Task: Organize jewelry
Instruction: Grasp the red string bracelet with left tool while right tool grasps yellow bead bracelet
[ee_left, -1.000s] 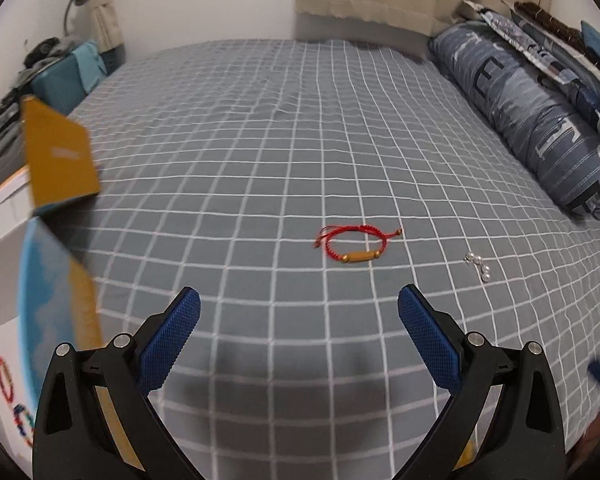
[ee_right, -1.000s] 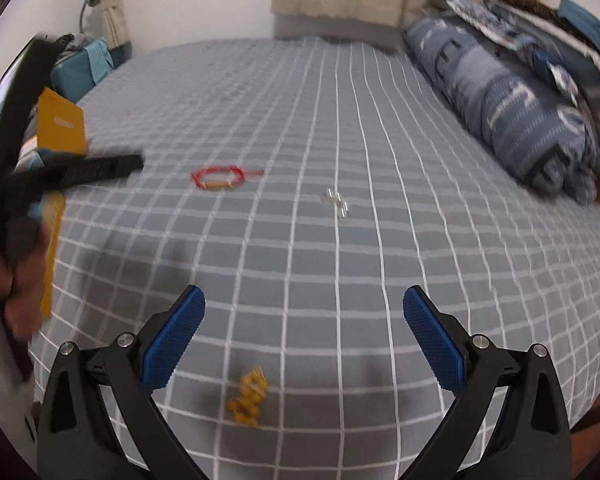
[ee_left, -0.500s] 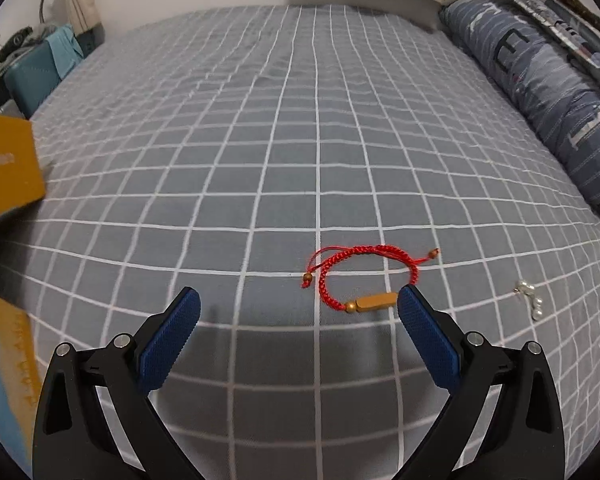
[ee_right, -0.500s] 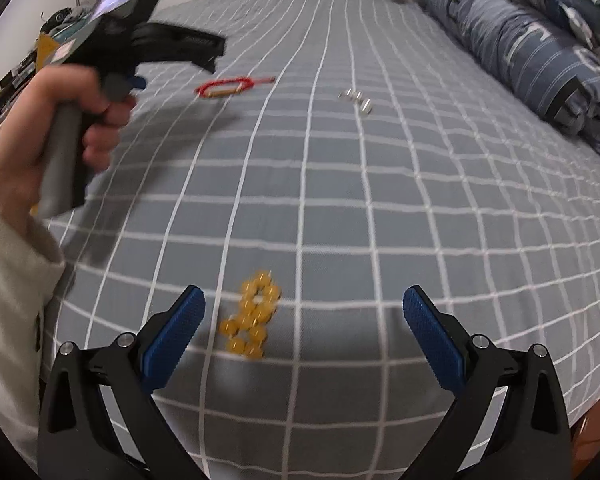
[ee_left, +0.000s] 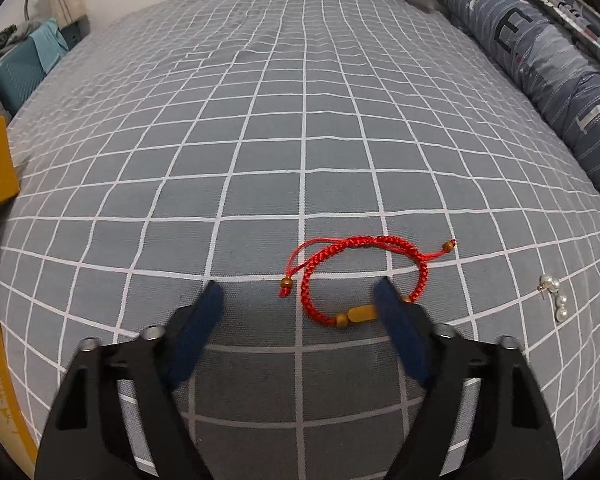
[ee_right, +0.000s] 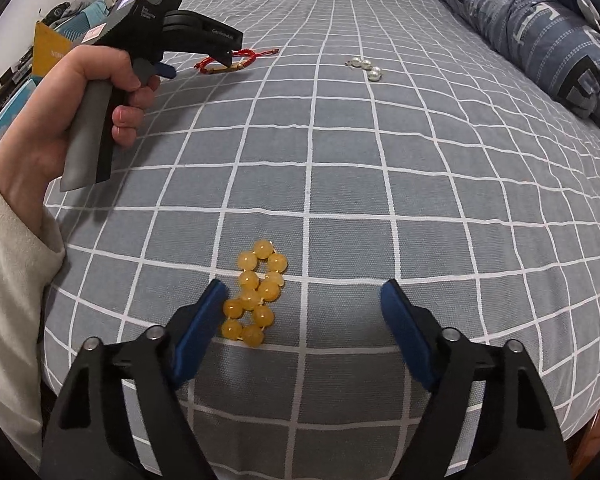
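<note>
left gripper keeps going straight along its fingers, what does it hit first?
Most likely the red bracelet: it lies just ahead of the open left gripper, off-centre toward one finger, which already overlaps its gold tube. Depth is unclear; the bedsheet under it could come first.

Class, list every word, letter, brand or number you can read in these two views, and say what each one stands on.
"E": large letter on the blue striped pillow, readable in both views.
Pale brand print on the left gripper: blurred, unreadable.
Small white print on its camera housing: too small.
Pale print on the yellow card: cut off, unreadable.
</note>
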Available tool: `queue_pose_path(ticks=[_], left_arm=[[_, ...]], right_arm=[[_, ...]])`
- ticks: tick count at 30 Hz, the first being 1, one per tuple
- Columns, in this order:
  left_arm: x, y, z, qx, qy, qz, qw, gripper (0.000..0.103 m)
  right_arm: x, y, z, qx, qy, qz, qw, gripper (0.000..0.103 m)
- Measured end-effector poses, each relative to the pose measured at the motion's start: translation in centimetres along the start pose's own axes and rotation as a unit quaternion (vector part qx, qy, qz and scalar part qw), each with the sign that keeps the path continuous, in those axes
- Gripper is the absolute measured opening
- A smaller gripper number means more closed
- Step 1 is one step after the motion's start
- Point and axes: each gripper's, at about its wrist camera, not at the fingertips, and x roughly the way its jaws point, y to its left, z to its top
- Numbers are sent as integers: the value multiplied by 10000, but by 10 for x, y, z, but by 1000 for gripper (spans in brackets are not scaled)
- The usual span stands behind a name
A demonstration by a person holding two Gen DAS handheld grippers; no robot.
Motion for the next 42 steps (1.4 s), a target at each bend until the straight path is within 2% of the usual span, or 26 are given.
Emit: queue_pose_path(ticks=[1,2,7,8,13,15,19,29,42], left_arm=[[1,1,0,-21,21,87,10000,53],[1,1,0,-28,26,127,9999,48],[1,3,0,2,43,79,10000,31],[1,1,1,15,53,55,10000,25],[0,-4,1,84,120,-27,9999,10],[-4,-6,-2,76,133,-69,9999,9],[-6,-4,-3,80,128,-115,9998,8],[-14,-3,-5,115,39,-123,9999,8],[-45,0,-4,153,-244,-188,9994,8]], right_arm=[[1,1,0,-29,3,7,10000,70],[1,1,1,-49,8,14,10000,68],[-1,3,-1,-118,18,120,9999,54],[-1,3,-1,-139,22,137,9998,52],[-3,4,-1,-215,40,206,9995,42],[-3,4,0,-206,51,234,9995,36],[-5,5,1,-217,45,230,9995,19],[-10,6,0,-205,-46,263,9994,14],[-25,5,1,-136,-331,249,9990,13]])
